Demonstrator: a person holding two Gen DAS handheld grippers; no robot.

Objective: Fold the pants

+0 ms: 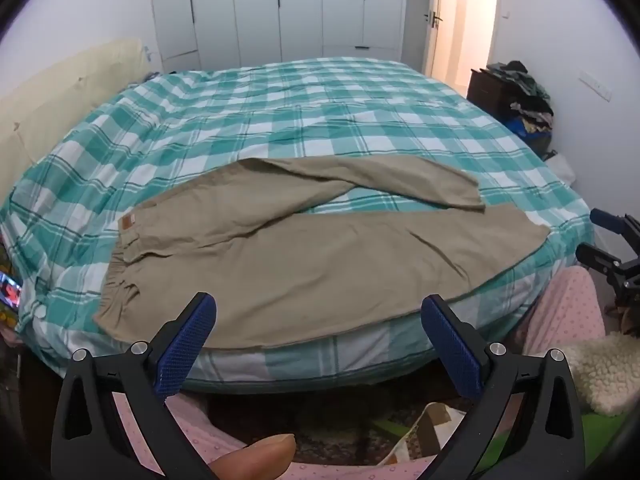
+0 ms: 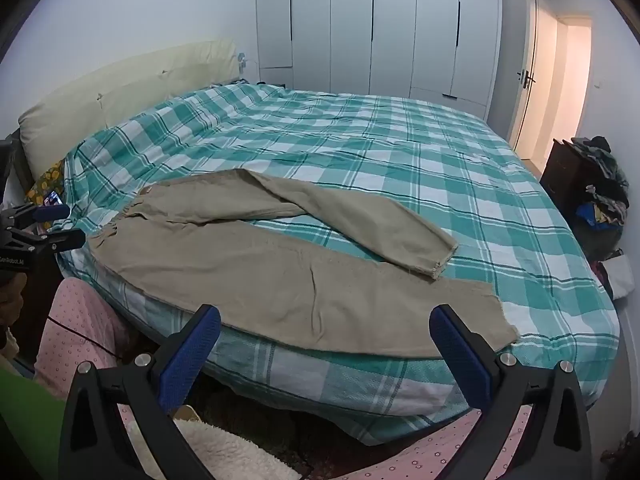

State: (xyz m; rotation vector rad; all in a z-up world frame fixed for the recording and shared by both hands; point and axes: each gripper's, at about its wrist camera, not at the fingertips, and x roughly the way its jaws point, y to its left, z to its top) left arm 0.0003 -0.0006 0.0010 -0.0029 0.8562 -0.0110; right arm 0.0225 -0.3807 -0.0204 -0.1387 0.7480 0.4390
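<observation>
Khaki pants (image 1: 288,248) lie flat on the near side of the bed (image 1: 320,120), waistband to the left, the two legs spread apart in a V towards the right. They also show in the right wrist view (image 2: 240,264). My left gripper (image 1: 318,320) is open and empty, held off the bed's near edge in front of the waist and near leg. My right gripper (image 2: 324,332) is open and empty, held in front of the near leg close to its hem. Each gripper shows at the edge of the other's view (image 1: 604,240) (image 2: 52,226).
The bed has a teal and white checked cover and a cream headboard (image 2: 120,96) at the left. A dark cabinet piled with clothes (image 1: 516,96) stands at the right. White wardrobes (image 2: 376,20) and an open doorway (image 2: 568,88) are behind. A phone (image 2: 53,199) lies by the pillow.
</observation>
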